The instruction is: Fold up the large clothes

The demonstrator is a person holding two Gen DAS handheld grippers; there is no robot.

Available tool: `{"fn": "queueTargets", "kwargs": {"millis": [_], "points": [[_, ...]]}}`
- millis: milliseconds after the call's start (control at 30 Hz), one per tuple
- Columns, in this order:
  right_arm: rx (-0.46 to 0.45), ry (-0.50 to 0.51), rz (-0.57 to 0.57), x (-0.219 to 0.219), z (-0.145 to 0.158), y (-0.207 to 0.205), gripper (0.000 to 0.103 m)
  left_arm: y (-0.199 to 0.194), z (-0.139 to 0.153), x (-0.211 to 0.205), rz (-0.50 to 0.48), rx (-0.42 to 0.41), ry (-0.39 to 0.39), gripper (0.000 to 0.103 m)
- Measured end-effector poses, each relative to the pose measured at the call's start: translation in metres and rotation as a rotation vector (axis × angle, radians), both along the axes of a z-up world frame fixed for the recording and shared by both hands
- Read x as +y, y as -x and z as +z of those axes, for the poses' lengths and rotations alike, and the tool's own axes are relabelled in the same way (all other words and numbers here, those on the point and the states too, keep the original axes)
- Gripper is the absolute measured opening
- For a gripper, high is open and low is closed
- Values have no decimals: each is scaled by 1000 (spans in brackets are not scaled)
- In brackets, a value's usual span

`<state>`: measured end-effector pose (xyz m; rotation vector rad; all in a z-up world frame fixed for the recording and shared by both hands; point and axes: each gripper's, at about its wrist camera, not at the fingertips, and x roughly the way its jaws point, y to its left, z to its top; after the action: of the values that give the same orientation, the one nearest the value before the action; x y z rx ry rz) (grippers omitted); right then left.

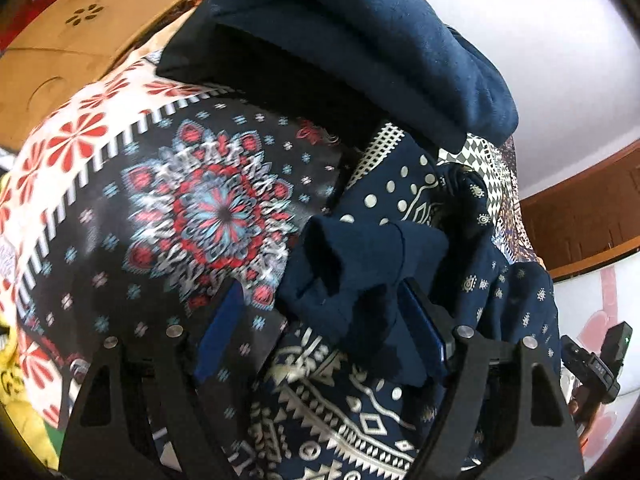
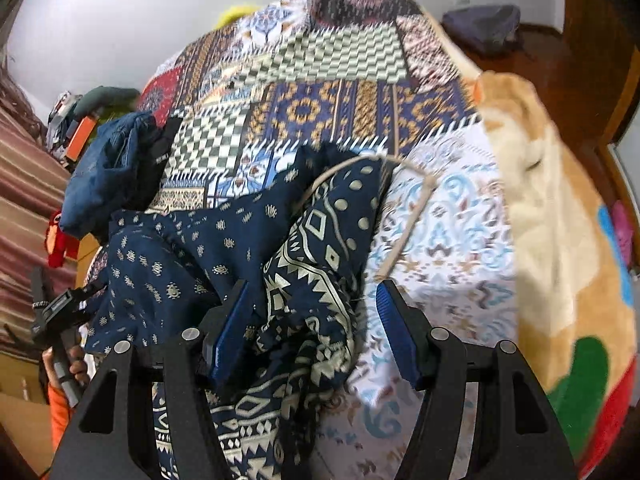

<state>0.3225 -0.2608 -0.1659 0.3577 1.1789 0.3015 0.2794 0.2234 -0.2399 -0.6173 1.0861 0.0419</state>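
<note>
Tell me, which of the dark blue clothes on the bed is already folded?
The plain navy garment, a neat thick stack without any print. The printed navy garment lies crumpled between the grippers.

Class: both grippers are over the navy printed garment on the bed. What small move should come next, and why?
Probably close the right gripper on the navy printed garment: its fingers stand open with crumpled cloth between them, while the left gripper is open around a bunched navy fold.

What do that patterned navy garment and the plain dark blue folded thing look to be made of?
Patterned navy garment: thin woven cloth, perhaps cotton or rayon; it drapes in soft crumples, matte, with a cream print. Folded dark blue item: thicker and fuzzy-looking, probably fleece or sweatshirt knit; rounded, padded folds.
</note>
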Motion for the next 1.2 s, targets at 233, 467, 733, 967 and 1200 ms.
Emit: {"fn": "queueTargets", "kwargs": {"millis": [233,467,733,967,1200], "points": [[55,-91,5,9,-27,-22,61,-26,-4,-24,-111,2,-30,79],[70,-104,62,21,-34,-35,52,-51,-4,-50,-143,-18,-138,72],[40,-167,57,18,-21,-25,23,-54,8,-64,-140,-35,-148,27],[-96,-197,70,22,33,-4,20,-30,53,-60,-159,-128,-2,16],[-255,-182,80,21,97,19,19,-18,119,-91,-231,-254,-40,14]]}}
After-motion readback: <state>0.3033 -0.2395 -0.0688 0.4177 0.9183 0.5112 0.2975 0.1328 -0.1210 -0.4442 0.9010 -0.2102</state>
